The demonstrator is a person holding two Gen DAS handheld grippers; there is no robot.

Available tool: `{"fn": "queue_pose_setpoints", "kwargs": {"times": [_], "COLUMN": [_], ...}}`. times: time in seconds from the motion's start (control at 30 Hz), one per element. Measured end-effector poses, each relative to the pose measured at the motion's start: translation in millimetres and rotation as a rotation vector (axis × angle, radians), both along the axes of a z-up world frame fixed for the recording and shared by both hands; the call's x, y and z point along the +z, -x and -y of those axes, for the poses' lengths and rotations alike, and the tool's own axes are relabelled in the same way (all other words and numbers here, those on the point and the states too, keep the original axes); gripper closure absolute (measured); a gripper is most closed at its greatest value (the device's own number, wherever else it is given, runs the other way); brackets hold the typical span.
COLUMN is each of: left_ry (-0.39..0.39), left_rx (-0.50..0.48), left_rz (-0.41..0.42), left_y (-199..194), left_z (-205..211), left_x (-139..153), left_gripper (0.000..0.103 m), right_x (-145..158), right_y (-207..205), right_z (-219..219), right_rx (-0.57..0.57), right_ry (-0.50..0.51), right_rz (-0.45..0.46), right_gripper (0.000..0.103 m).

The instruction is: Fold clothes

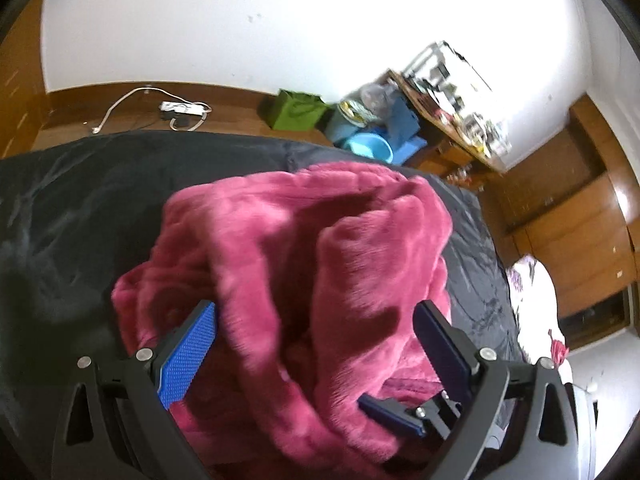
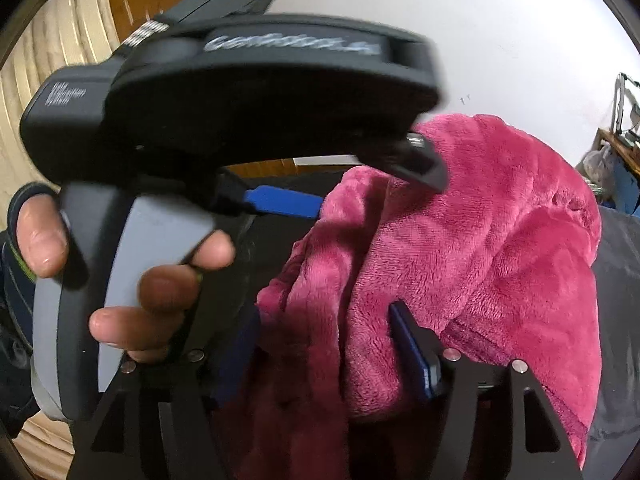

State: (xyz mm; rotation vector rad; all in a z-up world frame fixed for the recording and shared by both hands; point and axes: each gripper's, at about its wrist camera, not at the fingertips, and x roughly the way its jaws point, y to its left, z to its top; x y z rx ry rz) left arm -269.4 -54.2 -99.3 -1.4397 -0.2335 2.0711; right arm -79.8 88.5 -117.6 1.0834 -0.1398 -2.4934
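A dark-sheeted bed (image 1: 80, 208) is standing on wooden floor (image 1: 72, 120). The bunched pink fleece garment (image 1: 304, 264), axis unclear, is lying between both grippers' wide jaws: left gripper (image 1: 316, 332), right gripper (image 2: 324, 332).

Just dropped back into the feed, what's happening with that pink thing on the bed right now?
A person is working a fluffy pink garment over a dark bedspread with both handheld grippers. The left gripper has its jaws spread wide with bunched fabric between them, not clamped. The right gripper also has fabric between its pads, but how firmly it grips is unclear. The left gripper's body and the hand holding it fill the right wrist view. The garment is still a lump, with no neat fold visible yet.
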Motion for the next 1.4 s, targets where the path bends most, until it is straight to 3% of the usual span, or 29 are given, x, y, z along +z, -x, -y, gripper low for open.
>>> {"fn": "queue_pose_setpoints", "kwargs": {"times": [0.23,0.27,0.33,0.43,0.63,0.8,1.13,1.23,1.3,1.33,1.37,1.4], "left_ry": [0.043,0.053,0.072,0.094,0.087,0.057,0.051,0.048,0.045,0.043,0.035,0.025], "left_rx": [-0.029,-0.029,-0.03,-0.032,-0.037,-0.044,-0.043,-0.039,-0.035,-0.033,-0.027,-0.02], "left_rz": [0.056,0.064,0.081,0.097,0.106,0.117,0.126,0.131,0.128,0.126,0.127,0.129], "left_y": [4,5,6,7,4,8,10,10,11,12,12,13], "left_z": [-14,-15,-18,-22,-22,-20,-17,-19,-20,-21,-20,-19], "left_x": [-9,-11,-15,-19,-16,-17,-15,-16,-14,-14,-12,-11], "left_gripper": [0.007,0.012,0.042,0.057,0.061,0.062,0.062,0.063,0.067,0.068,0.069,0.071], "right_x": [-2,-1,6,17,39,40,8,-2,-7,-7,-5,-1], "right_y": [2,0,-8,-19,-52,-110,-123,-117,-102,-96,-93,-92], "right_z": [1,1,-3,-9,-26,-58,-18,-7,-13,-18,-20,-20], "right_rx": [0.006,0.005,0.0,-0.008,-0.048,-0.087,0.083,0.047,-0.011,-0.027,-0.033,-0.035], "right_ry": [0.016,0.019,0.028,0.043,0.051,-0.219,-0.403,-0.542,-0.52,-0.485,-0.459,-0.444], "right_rz": [0.01,0.009,0.003,-0.005,-0.042,-0.116,-0.158,-0.224,-0.195,-0.168,-0.149,-0.142], "right_gripper": [0.033,0.032,0.032,0.032,0.032,0.028,0.028,0.028,0.033,0.056,0.071,0.071]}}
